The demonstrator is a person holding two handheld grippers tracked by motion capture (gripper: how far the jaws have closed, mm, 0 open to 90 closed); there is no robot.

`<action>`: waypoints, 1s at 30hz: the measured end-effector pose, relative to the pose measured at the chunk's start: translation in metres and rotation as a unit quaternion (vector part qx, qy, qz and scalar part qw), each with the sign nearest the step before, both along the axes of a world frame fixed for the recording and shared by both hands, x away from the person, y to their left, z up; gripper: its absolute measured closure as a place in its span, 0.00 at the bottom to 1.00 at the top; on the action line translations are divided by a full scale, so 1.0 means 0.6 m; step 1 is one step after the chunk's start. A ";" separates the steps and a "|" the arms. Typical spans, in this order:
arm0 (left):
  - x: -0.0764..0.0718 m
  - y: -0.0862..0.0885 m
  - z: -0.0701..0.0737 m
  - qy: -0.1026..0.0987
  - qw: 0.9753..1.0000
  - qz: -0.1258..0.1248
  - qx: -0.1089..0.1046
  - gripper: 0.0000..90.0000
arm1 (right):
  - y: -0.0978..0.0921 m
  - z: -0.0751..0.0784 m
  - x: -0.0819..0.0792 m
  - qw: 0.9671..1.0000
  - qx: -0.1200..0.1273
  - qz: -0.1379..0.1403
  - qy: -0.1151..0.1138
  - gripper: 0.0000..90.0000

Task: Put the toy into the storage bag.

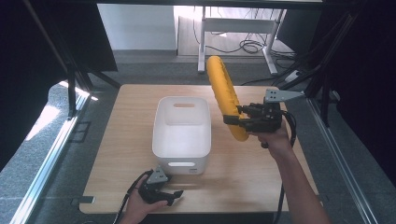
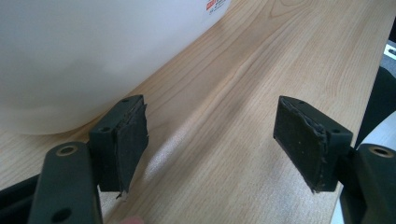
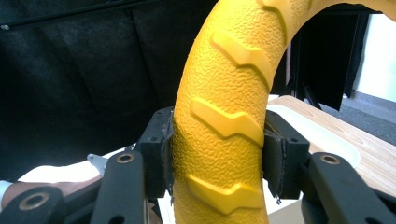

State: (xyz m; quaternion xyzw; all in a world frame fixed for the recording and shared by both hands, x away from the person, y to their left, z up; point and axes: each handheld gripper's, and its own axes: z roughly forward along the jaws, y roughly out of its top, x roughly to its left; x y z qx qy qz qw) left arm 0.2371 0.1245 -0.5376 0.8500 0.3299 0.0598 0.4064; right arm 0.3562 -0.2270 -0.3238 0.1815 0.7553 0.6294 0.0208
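Pale wooden table, grey carpet floor, black curtains

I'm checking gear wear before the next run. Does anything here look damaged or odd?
Yes: the black pads on the left gripper look frayed and ragged at their edges. The right gripper's pads look similarly rough against the yellow ring.

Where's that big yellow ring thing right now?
In the high view the yellow ring is held up edge-on in the right gripper, above the table, just right of the white bin.
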 end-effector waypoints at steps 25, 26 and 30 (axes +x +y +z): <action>0.000 0.001 0.000 -0.001 1.000 0.000 0.002 0.29 | 0.047 0.047 -0.023 0.999 0.022 0.039 -0.030 0.57; 0.000 0.000 0.000 0.001 1.000 0.000 0.000 0.29 | 0.050 0.050 -0.023 0.998 0.021 0.042 -0.033 0.57; 0.000 0.001 0.000 0.001 1.000 -0.001 0.003 0.29 | 0.055 0.053 -0.024 0.998 0.023 0.044 -0.034 0.57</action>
